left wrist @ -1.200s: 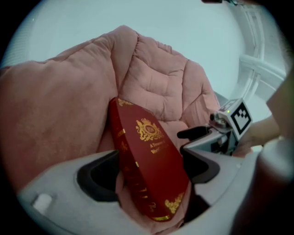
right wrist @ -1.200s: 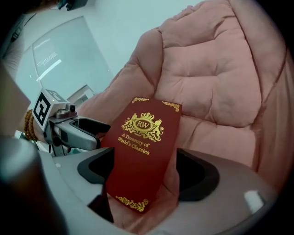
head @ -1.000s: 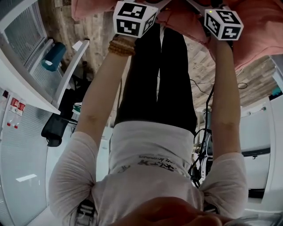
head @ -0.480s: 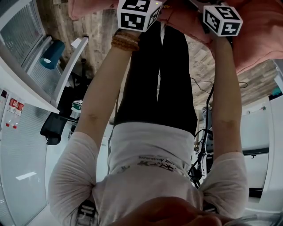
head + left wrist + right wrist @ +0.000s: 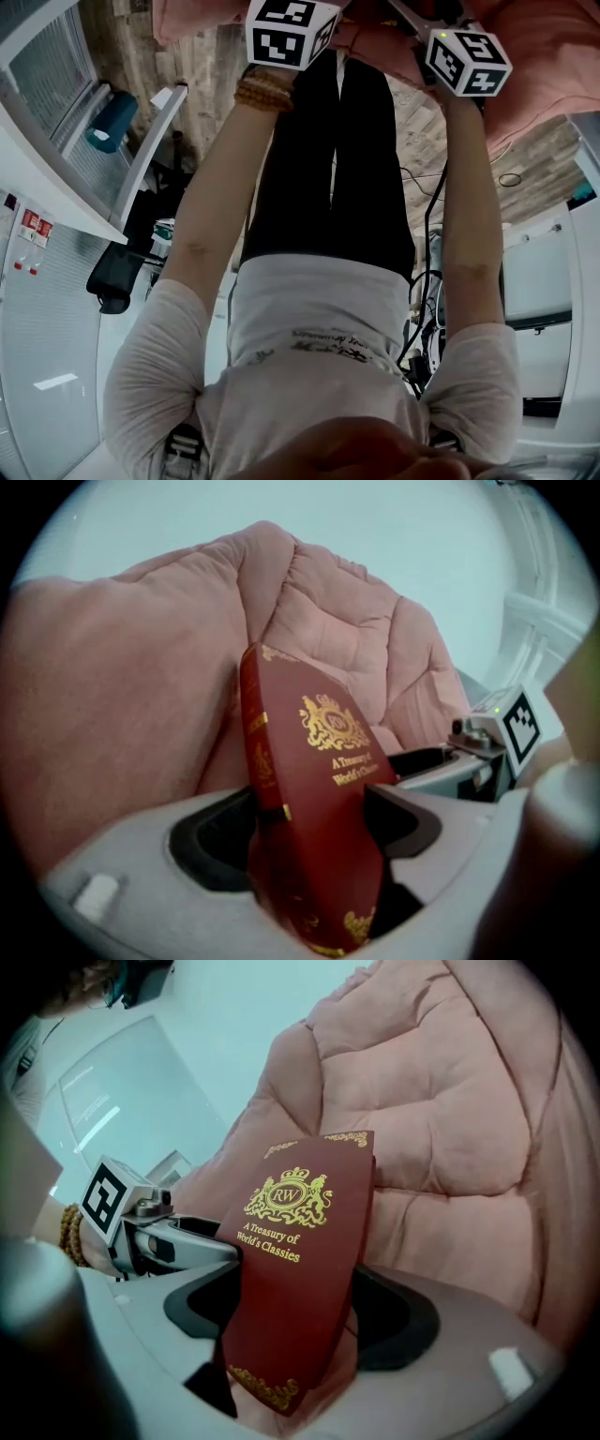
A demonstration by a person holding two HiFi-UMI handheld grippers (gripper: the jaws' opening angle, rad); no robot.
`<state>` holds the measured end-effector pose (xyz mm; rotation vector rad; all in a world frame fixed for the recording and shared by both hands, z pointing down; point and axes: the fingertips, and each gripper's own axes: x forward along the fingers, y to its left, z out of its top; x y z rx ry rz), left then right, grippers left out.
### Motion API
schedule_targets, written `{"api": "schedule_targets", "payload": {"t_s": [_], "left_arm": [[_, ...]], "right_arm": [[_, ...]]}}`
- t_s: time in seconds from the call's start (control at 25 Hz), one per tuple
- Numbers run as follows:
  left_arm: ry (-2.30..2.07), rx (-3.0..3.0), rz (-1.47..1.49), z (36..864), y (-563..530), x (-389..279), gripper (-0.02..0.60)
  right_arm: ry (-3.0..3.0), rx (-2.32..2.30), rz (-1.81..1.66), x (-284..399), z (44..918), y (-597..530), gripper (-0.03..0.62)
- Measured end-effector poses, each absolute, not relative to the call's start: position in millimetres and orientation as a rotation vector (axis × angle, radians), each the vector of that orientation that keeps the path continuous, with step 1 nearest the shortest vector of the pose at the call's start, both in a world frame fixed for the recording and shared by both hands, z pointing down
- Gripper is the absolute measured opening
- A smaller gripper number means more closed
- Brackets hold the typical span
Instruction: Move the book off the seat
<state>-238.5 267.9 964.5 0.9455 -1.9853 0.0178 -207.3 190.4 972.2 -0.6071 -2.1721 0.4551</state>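
Note:
A dark red hardback book (image 5: 314, 761) with gold print stands tilted on the pink quilted seat cushion (image 5: 122, 696). My left gripper (image 5: 309, 827) has the book between its jaws, which are closing; the dark pads sit close beside its covers. From the other side, my right gripper (image 5: 300, 1316) also brackets the book (image 5: 300, 1241), jaws closing, with the pink cushion (image 5: 450, 1101) behind. In the head view only the two marker cubes show, left (image 5: 289, 30) and right (image 5: 467, 61), at the top edge over the cushion (image 5: 553, 66). The jaws are cut off there.
The person's legs (image 5: 337, 159) stand on a wood-plank floor (image 5: 197, 66). White cabinets (image 5: 56, 178) and a teal object (image 5: 112, 120) lie at the left. Cables (image 5: 427, 244) and white furniture (image 5: 539, 281) are at the right.
Both marker cubes have shifted slightly at the top of the head view: the left a little upward, the right a little downward. The arms stay stretched out.

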Motion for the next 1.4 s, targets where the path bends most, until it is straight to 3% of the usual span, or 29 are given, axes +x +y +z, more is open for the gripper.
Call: {"api": "schedule_targets", "payload": {"t_s": [0.48,1.4], "left_arm": [[-2.058,0.977,-0.043,862.5,250.6,-236.7,0.365],[-2.221,1.275,0.091,536.1,217.7,-271.5,0.367]], "right_arm": [[-2.330,-0.541,0.444,-211.2,844.6,172.1,0.362],[-2.576,-0.470,0.144,-220.4,528.9,144.2,0.285]]}}
